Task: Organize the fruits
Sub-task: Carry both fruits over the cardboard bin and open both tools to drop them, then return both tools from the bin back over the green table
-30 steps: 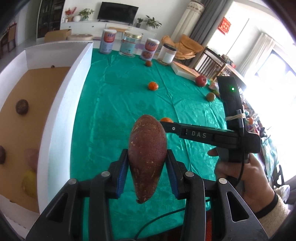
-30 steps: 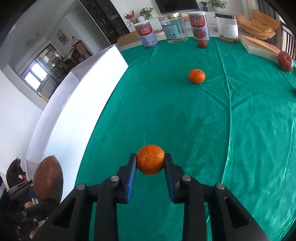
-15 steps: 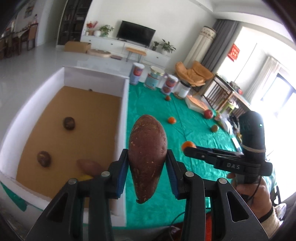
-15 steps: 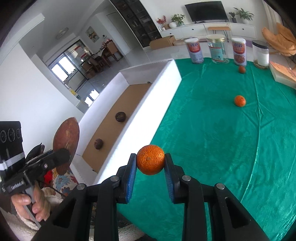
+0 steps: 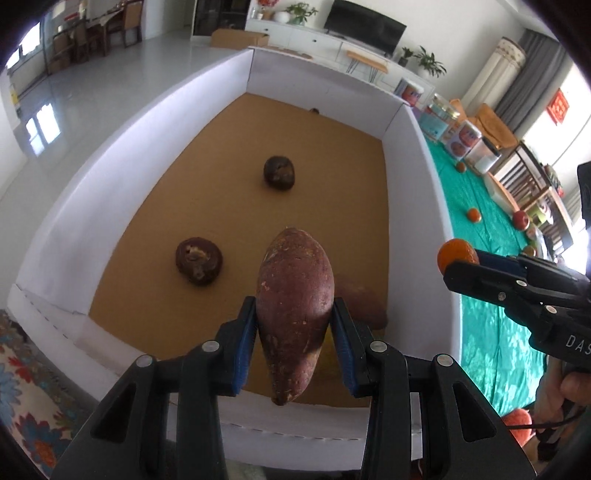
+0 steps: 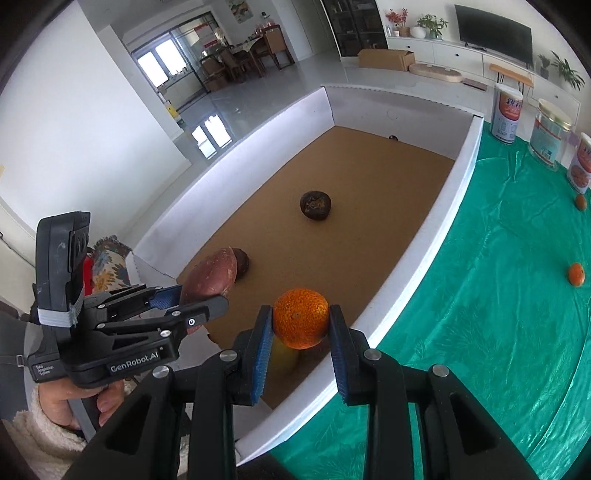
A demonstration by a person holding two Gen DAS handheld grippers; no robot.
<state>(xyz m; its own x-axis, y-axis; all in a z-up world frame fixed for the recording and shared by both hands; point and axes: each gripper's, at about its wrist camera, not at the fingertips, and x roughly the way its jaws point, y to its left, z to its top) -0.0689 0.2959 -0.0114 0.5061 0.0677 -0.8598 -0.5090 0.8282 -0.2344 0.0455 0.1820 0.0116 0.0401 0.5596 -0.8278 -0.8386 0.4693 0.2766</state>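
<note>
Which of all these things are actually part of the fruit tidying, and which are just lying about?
Part of the job:
reddish-brown sweet potato in left tool
orange tangerine in right tool
white-walled cardboard box

Lying about:
printed tin canisters
black television

Your left gripper [image 5: 294,325] clamps a sweet potato [image 5: 294,301] over the white box [image 5: 417,192].

Inside that box, two dark brown fruits [image 5: 199,260] lie on the tan floor beyond the potato, and another reddish sweet potato [image 5: 364,304] lies just behind it. Outside the box's right wall, your right gripper [image 5: 458,258] holds an orange [image 5: 455,253] above the green tablecloth [image 5: 491,258].
</note>
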